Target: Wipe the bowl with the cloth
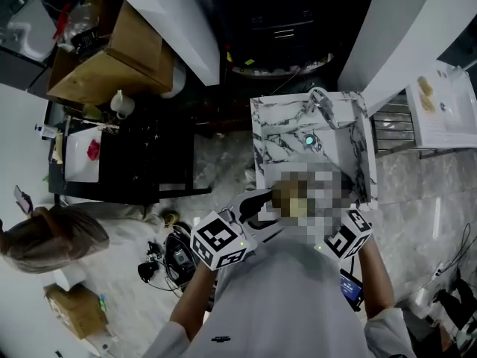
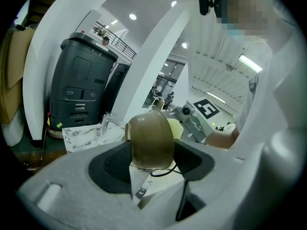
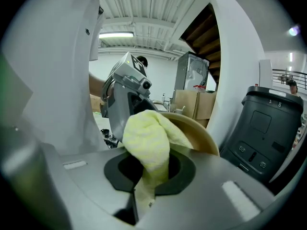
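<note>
Person wears pale grey short-sleeved shirt; grey-bodied left gripper and right gripper each carry a white cube with black square markers.

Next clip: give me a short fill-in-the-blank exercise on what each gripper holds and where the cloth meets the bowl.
1. The left gripper is shut on the ____.
2. The right gripper is shut on a ____ cloth.
3. The cloth is pressed against that dish's ____ surface.
Missing words: bowl; yellow; inner.
</note>
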`<state>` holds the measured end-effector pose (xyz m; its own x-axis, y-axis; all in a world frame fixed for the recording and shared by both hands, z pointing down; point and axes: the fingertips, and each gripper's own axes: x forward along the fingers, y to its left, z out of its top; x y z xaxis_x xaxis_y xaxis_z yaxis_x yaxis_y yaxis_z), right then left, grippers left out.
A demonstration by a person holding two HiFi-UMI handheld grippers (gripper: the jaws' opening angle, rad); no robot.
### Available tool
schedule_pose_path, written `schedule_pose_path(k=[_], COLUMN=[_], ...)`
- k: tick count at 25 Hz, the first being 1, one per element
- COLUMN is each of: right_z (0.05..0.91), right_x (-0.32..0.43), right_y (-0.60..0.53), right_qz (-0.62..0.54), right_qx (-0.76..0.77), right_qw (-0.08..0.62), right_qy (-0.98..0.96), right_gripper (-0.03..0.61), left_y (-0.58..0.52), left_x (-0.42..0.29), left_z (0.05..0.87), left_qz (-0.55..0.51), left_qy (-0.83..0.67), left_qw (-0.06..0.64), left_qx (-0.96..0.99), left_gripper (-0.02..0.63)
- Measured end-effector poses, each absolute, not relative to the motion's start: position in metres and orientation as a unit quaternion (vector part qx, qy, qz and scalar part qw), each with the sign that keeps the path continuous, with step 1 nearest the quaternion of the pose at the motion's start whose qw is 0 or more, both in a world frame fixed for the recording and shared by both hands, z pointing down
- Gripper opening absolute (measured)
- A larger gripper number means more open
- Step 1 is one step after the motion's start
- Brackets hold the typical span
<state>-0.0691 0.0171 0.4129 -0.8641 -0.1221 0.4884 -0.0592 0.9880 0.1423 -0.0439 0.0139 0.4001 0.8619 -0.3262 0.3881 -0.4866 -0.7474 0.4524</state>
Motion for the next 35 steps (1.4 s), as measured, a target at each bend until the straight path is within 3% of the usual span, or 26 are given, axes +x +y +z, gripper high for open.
schedule_pose_path(k=[7,23,35], right_z=[0.410,0.393,0.406], right_x=[-0.066,-0.044,-0.037], right_y=[0.010,-0.034,-0.040], right_qz=[-0.017,0.177,0.137], right_qx=[0.067,0.191,0.229], right_qw=[0.204,0.062,0.152], right_qy=[-0.977,-0.963,-0.952], right_gripper=[0.029,0.031,0.031], left_y=[0.018,0.021,0.006], left_x=[-0.041,-0.038,-0.051], left_z=[0.411,0.416,0.399], left_qz=[0.134,0.172,0.101], left_qy=[-0.212,-0.229,-0.265], left_qw=[0.314,0.279,0.297], left_qx=[0.916,0.917,0.912], left_gripper=[0.278,0.273,0.272])
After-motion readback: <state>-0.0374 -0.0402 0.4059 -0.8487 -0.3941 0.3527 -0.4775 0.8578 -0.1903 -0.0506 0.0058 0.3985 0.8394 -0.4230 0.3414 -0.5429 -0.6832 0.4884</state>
